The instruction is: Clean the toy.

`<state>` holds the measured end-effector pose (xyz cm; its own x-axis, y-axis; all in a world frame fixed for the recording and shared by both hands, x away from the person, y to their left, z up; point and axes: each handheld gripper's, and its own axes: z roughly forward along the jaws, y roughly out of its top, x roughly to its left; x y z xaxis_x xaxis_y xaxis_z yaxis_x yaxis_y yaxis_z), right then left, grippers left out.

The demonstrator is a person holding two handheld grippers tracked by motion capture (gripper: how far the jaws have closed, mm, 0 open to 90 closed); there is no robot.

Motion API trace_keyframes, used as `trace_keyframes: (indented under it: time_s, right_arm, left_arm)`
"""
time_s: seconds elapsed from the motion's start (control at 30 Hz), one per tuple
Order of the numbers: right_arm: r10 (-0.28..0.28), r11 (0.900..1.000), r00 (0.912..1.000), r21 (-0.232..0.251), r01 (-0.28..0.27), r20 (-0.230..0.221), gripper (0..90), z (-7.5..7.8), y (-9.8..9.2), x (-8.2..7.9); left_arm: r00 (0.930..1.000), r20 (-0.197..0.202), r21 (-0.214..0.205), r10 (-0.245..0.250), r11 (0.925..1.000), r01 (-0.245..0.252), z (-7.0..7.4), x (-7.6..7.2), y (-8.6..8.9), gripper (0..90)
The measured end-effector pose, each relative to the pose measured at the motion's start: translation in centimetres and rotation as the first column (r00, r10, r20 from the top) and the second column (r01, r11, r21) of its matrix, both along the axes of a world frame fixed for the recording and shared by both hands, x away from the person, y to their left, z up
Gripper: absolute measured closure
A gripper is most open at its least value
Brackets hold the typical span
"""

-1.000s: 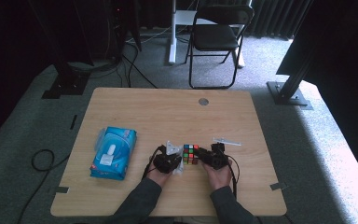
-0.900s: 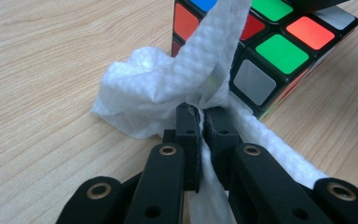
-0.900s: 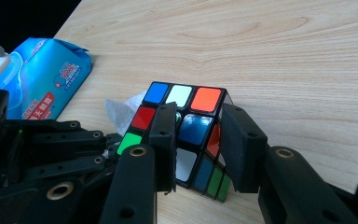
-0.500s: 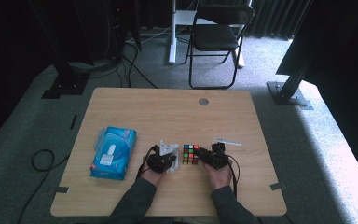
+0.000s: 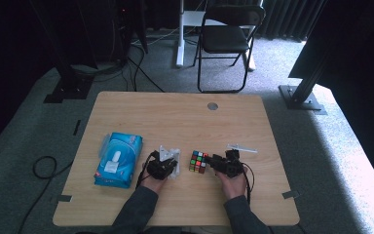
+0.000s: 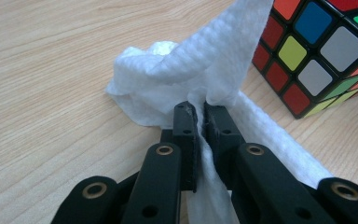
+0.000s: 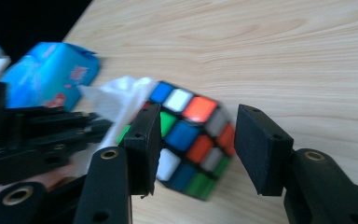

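A scrambled colour cube [image 5: 198, 162] [image 6: 321, 46] [image 7: 191, 140] rests on the wooden table [image 5: 175, 112] between my two hands. My left gripper [image 5: 171, 164] [image 6: 200, 109] is shut on a white wipe [image 5: 168, 155] [image 6: 200, 60], whose crumpled end stands up just left of the cube. My right gripper [image 5: 209, 164] [image 7: 196, 112] points at the cube from the right. Its jaws have just been opening; the cube sits between them with a gap at the right pad. The right gripper view also shows the wipe [image 7: 116, 95] behind the cube.
A blue pack of wipes [image 5: 118, 158] [image 7: 46, 74] lies at the table's left. A small white strip [image 5: 242, 148] lies behind my right hand, and a grey round cap [image 5: 213, 106] sits near the far edge. A folding chair [image 5: 229, 34] stands beyond the table.
My left gripper has drawn a little to the left, away from the cube, with the wipe in it. The right hand has stayed in place beside the cube.
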<state>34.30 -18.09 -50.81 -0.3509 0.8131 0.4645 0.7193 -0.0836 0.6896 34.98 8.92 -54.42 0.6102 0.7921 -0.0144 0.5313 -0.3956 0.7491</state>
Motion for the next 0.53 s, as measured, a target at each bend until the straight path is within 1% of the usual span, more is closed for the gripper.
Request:
trace_keyframes:
  time_s: [0.03,0.13,0.23,0.4,0.53]
  right_arm:
    - [-0.013,0.9997,0.9999,-0.021,0.013,0.004,50.1,0.0,-0.3,0.0]
    - [-0.044,0.9973,0.999,-0.058,0.045,0.01,49.7,-0.1,-1.3,0.2]
    - [-0.069,0.9918,0.9974,-0.107,0.071,0.019,49.7,-0.2,-2.2,0.4]
    - [-0.095,0.9886,0.9954,-0.116,0.096,0.012,49.7,-0.4,-3.1,0.6]
    - [-0.103,0.984,0.9945,-0.144,0.104,0.02,49.7,-0.4,-3.3,0.7]
  left_arm:
    - [1.0,0.002,0.002,0.0,1.0,0.0,0.0,0.0,0.0,84.3]
    - [1.0,0.004,0.006,0.002,1.0,-0.002,0.0,-0.1,-0.1,84.4]
    - [1.0,0.006,0.007,0.002,1.0,-0.002,0.0,-0.1,-0.1,84.3]
    - [1.0,0.008,0.008,0.005,1.0,-0.005,0.0,-0.1,0.0,84.3]
    - [0.9999,0.008,0.009,0.006,0.9999,-0.006,0.0,-0.1,0.0,84.3]
